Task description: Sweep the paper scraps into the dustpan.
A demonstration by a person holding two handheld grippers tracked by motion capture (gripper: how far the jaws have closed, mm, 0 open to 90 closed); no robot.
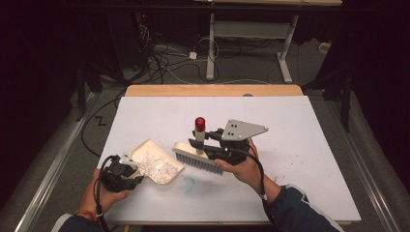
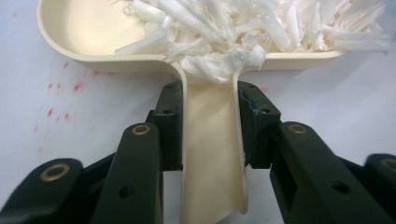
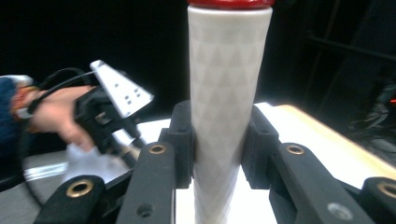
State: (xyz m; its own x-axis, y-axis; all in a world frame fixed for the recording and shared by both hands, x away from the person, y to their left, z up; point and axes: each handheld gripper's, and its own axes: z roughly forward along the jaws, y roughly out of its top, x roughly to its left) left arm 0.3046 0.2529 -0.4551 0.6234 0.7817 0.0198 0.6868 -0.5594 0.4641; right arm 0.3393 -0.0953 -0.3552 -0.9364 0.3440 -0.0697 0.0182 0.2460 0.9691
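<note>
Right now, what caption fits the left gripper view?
Left gripper jaws clamp the cream dustpan handle, white shreds heaped inside.

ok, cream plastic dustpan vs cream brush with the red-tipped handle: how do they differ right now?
The cream plastic dustpan lies flat on the table, loaded with white shreds; the cream brush with the red-tipped handle is lifted, its handle upright. The left gripper clamps the dustpan's flat handle, the right gripper the brush's round one. Both are cream and held.

Dark room, cabled grey floor (image 1: 174,67)
</note>
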